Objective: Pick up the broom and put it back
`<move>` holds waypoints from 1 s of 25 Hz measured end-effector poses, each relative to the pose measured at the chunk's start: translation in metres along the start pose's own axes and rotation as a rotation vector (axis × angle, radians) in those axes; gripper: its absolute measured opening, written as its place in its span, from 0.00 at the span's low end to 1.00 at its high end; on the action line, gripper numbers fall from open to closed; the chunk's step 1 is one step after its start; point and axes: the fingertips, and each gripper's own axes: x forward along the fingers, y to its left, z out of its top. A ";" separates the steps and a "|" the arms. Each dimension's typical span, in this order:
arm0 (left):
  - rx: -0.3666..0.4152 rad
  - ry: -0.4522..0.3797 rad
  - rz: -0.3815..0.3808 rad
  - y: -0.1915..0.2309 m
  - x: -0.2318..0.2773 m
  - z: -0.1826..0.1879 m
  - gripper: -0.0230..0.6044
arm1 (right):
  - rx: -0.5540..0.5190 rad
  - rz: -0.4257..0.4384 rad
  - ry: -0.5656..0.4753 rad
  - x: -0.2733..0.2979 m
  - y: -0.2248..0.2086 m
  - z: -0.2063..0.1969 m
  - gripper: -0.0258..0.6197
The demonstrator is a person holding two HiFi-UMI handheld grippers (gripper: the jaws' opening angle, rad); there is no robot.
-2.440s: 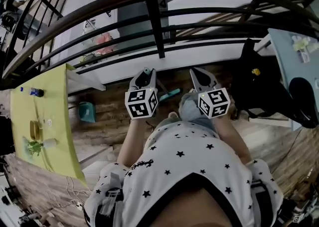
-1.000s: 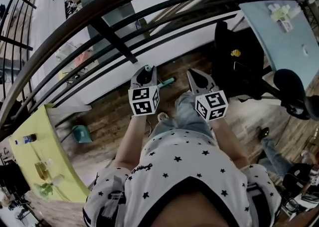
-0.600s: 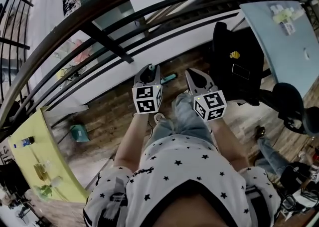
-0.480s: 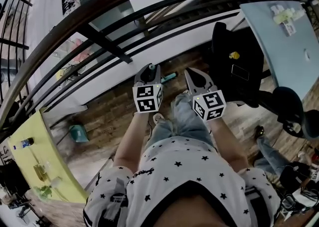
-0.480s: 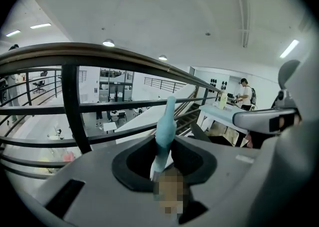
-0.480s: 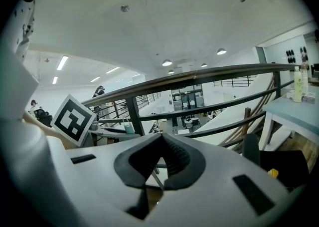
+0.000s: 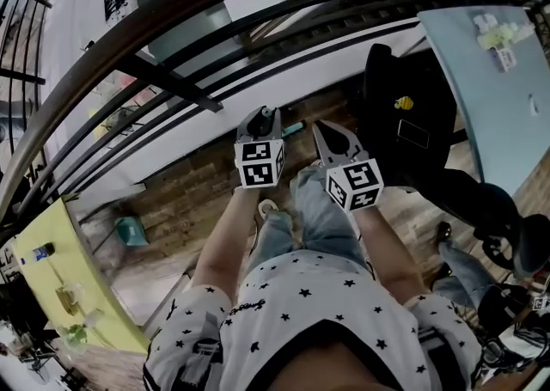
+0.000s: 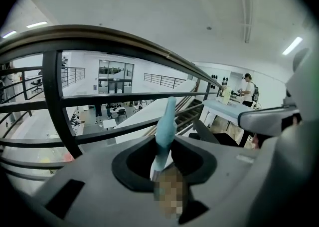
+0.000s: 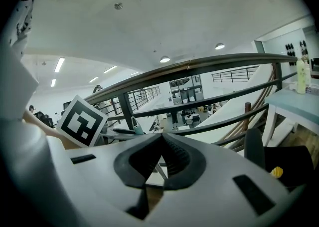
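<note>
The broom's teal handle [image 8: 164, 123] stands up between the jaws of my left gripper [image 8: 160, 168], which is shut on it. In the head view the left gripper [image 7: 258, 125] is held out over the wooden floor near the black railing [image 7: 163, 80], with the handle's teal tip [image 7: 268, 112] poking out above it. Another teal piece [image 7: 292, 129] shows just past it; I cannot tell whether it joins the handle. My right gripper [image 7: 329, 138] is alongside, a little to the right. Its jaws [image 9: 160, 138] meet at the tips with nothing seen pinched between them.
The railing [image 8: 55, 101] runs across close ahead, with a drop to a lower floor behind it. A black chair [image 7: 404, 123] and a light blue table [image 7: 490, 71] stand at the right. A yellow-green table [image 7: 51, 286] and a small teal bin [image 7: 129, 230] are at the left.
Both grippers have moved a little forward toward the railing. The teal tip now shows above the left gripper. The jaws look the same.
</note>
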 end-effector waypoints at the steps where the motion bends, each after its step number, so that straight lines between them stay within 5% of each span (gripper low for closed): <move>1: 0.003 0.005 0.001 0.001 0.006 -0.001 0.20 | 0.002 -0.002 0.000 0.003 -0.003 0.000 0.03; 25: 0.020 0.006 0.042 0.022 0.132 0.013 0.21 | 0.056 -0.027 0.026 0.066 -0.067 -0.010 0.03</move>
